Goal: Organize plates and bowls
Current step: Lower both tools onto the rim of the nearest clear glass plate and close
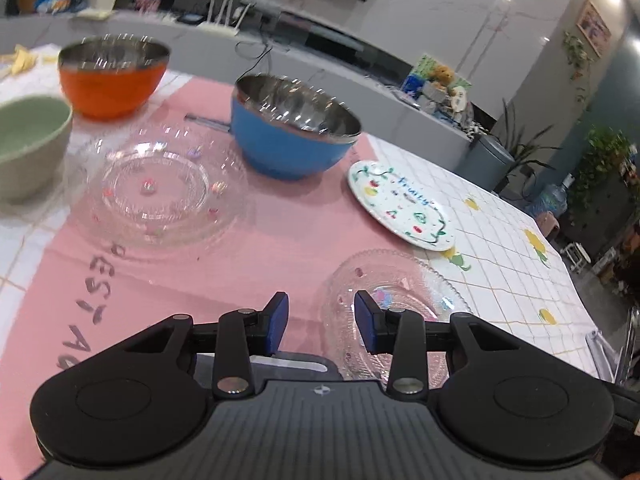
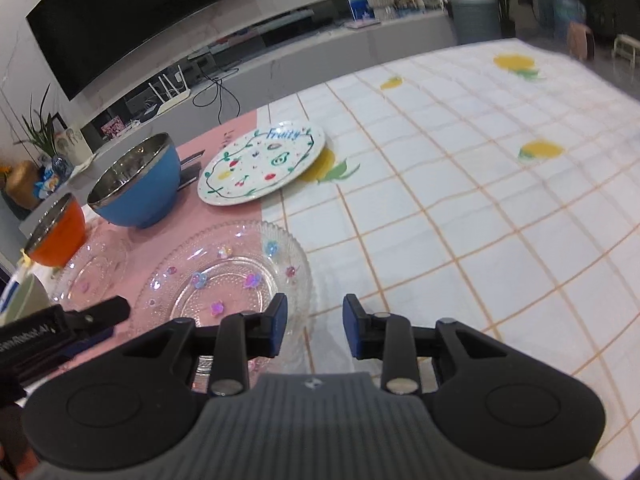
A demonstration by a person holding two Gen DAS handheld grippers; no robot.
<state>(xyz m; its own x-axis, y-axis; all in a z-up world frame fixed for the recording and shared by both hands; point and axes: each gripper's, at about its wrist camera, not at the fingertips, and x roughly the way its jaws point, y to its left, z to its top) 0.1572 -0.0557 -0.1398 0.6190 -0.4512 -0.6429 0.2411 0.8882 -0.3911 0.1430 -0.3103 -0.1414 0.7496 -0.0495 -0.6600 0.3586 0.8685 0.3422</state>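
A small clear glass plate (image 1: 400,280) (image 2: 224,276) with flower decals lies at the pink mat's corner. My left gripper (image 1: 322,320) stands open just above its left rim, nothing pressed between the pads. My right gripper (image 2: 316,322) is open over its right rim, one finger above the glass and the other above the tablecloth. On the mat beyond sit a larger clear glass plate (image 1: 160,188) (image 2: 92,272), a blue steel-lined bowl (image 1: 292,132) (image 2: 136,184) and an orange bowl (image 1: 112,76) (image 2: 56,232). A white "Fruity" plate (image 1: 400,204) (image 2: 264,164) straddles the mat's edge.
A pale green bowl (image 1: 28,140) stands at the far left. The pink mat (image 1: 260,248) lies on a white checked tablecloth (image 2: 480,200) with lemon prints that stretches to the right. The table's edge runs along the right in the left wrist view. A low cabinet and TV are behind.
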